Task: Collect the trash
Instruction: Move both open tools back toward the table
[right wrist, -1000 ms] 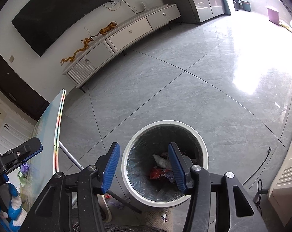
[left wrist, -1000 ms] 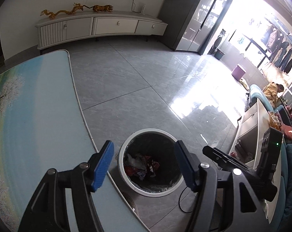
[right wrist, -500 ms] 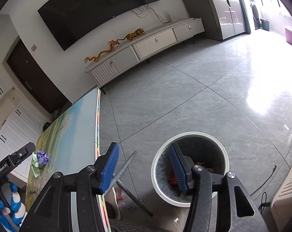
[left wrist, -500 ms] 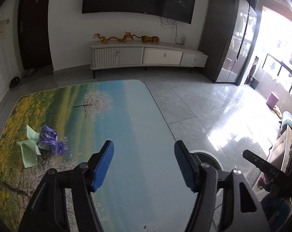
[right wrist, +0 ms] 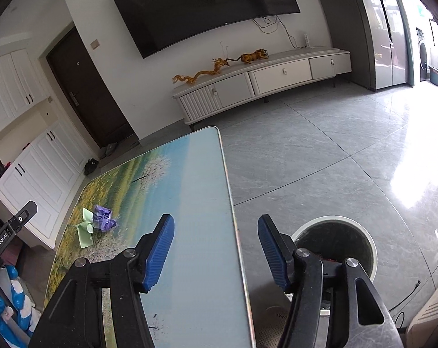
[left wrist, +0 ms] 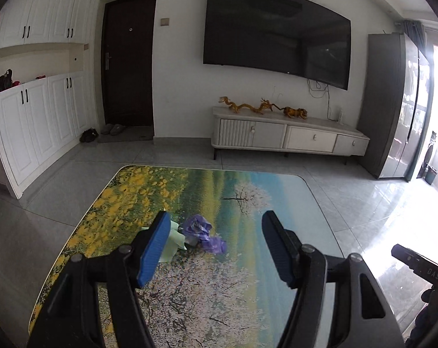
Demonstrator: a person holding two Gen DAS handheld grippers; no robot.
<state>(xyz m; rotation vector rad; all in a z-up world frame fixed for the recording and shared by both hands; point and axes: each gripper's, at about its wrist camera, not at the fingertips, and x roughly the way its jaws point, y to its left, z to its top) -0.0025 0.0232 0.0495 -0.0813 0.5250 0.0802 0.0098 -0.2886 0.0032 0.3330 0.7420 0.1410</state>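
You're reaching for trash: left gripper (left wrist: 216,245) wide, empty; right gripper (right wrist: 216,252) opening (empty). Next, close on the purple wrapper (left wrist: 203,233) at 11 o'clock.

Table (left wrist: 247,191) printed with yellow flowers, green field, blue sky, white-pink blossom trees. Purple crumpled bag (left wrist: 203,233) beside pale green paper (left wrist: 171,242). Blue ribbed pads on black left claw (left wrist: 216,246) and right claw (right wrist: 216,252). White-rimmed bin (right wrist: 361,232), dark inside. Grey floor tiles (right wrist: 320,150).
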